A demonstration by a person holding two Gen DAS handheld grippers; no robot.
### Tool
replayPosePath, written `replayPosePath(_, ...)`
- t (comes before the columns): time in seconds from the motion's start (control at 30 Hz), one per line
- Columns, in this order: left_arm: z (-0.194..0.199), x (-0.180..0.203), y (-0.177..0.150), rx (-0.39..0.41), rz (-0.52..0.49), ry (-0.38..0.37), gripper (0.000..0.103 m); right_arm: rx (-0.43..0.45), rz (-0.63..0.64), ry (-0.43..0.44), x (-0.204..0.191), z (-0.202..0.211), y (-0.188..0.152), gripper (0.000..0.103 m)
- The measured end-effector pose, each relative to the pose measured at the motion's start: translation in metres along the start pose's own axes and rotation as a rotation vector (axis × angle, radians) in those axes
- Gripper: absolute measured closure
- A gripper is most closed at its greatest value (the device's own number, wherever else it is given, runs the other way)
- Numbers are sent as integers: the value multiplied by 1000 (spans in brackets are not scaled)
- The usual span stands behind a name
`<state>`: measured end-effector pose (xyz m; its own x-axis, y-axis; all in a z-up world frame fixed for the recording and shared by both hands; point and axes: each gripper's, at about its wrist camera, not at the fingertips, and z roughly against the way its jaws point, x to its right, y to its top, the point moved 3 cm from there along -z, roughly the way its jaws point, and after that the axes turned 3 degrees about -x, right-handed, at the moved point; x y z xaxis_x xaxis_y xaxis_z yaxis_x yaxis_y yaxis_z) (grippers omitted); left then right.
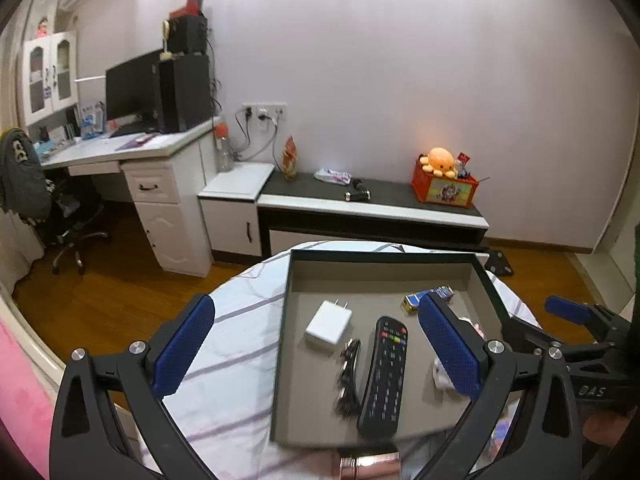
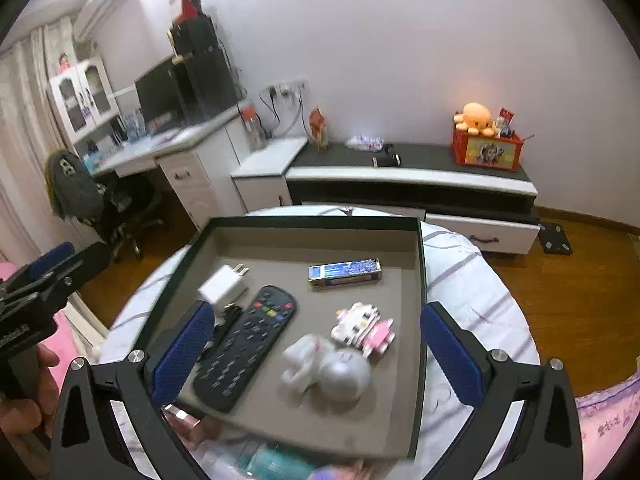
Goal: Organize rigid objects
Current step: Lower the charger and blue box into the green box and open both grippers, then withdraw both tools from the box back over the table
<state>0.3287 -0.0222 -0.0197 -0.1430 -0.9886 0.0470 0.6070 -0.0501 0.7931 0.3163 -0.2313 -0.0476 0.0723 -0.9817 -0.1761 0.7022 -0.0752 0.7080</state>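
Observation:
A grey tray with a dark rim (image 1: 384, 255) (image 2: 312, 221) lies on a white striped cloth. In it are a white charger (image 1: 329, 321) (image 2: 222, 288), a black remote (image 1: 384, 376) (image 2: 246, 346), a black hair clip (image 1: 349, 378), a blue-and-gold flat box (image 2: 344, 271) (image 1: 428, 296), a pink-and-white block figure (image 2: 364, 329) and a white-and-silver figurine (image 2: 328, 368). My left gripper (image 1: 316, 348) is open and empty above the tray's left part. My right gripper (image 2: 316, 352) is open and empty above the tray's near part.
A rose-gold cylinder (image 1: 370, 465) (image 2: 182, 416) and a teal item (image 2: 276, 460) lie at the tray's near edge. Behind stand a low TV cabinet (image 1: 372, 204), an orange box with a plush octopus (image 1: 444, 182), a white desk (image 1: 132, 152) and an office chair (image 1: 68, 216).

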Motion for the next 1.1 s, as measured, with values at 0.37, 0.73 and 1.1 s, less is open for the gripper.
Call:
replayPosePath(0.37,96,-9,-47,76,-11,54,0,161,-5,-36,-18,102,-53,0)
replayPosePath(0.73,153,-6,-104,102,30,58,0,243,-35,-84,-25,168,-107,0)
replayPosePath(1.1,173,10,-134,76,4,51,0,249,-17,-85,-37,190,-135,0)
